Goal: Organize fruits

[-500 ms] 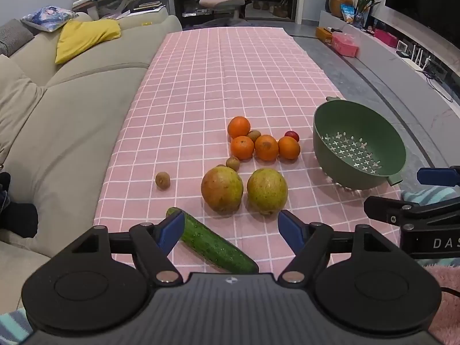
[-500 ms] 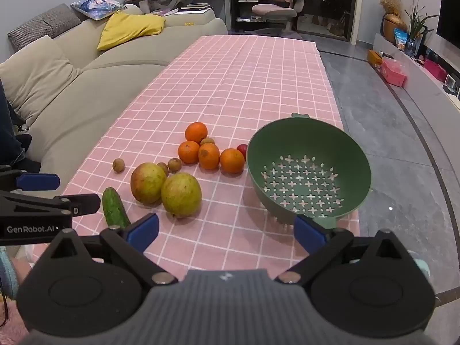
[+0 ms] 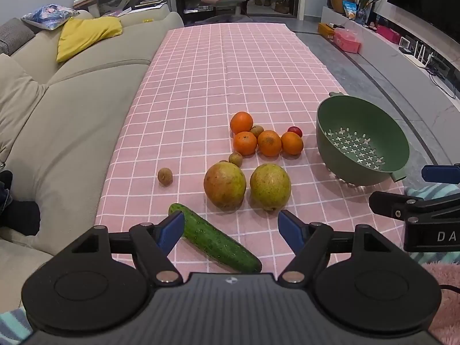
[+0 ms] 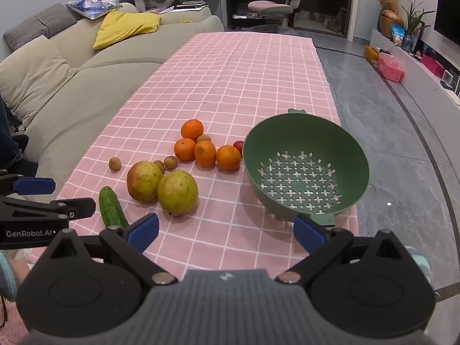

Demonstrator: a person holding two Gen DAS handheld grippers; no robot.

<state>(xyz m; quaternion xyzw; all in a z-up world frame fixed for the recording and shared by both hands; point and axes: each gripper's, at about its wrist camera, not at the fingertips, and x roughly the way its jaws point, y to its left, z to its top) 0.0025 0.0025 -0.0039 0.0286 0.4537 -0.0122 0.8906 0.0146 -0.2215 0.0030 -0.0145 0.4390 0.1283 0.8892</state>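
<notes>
A long table wears a pink cloth with white squares (image 3: pixel 230 66). All the food sits near the close end of the table.

A dark green plastic strainer bowl with cross-shaped holes (image 4: pixel 305 172) stands by the right edge of the table, tipped a little so its inside shows. Nothing is in it. Four round oranges (image 3: pixel 269 143) are bunched together just left of the bowl, in the middle of the table. A small red fruit (image 3: pixel 295 131) sits behind the orange that is nearest the bowl. A small brown round fruit (image 3: pixel 256 130) is tucked among the oranges.

Two big round yellow-green fruits with reddish patches (image 3: pixel 225 185) lie side by side, closer to the near edge than the oranges. They look like they are touching. More little brown fruits sit right behind the left one, and one lies alone (image 3: pixel 165 176) toward the left edge, by the couch.

A long bumpy green cucumber (image 3: pixel 214 240) lies slanted by the near edge.

The left gripper (image 3: pixel 231 228) has its blue fingers spread wide apart. It holds nothing. The cucumber shows between and below its fingers, and neither finger presses on it.

The right gripper (image 4: pixel 226 230) is spread wide too, and it holds nothing. It hangs over the near edge of the table, with the bowl's near handle just behind its right finger (image 4: pixel 309 234).

A beige couch (image 3: pixel 57 109) with a yellow pillow runs along the left side of the table.
</notes>
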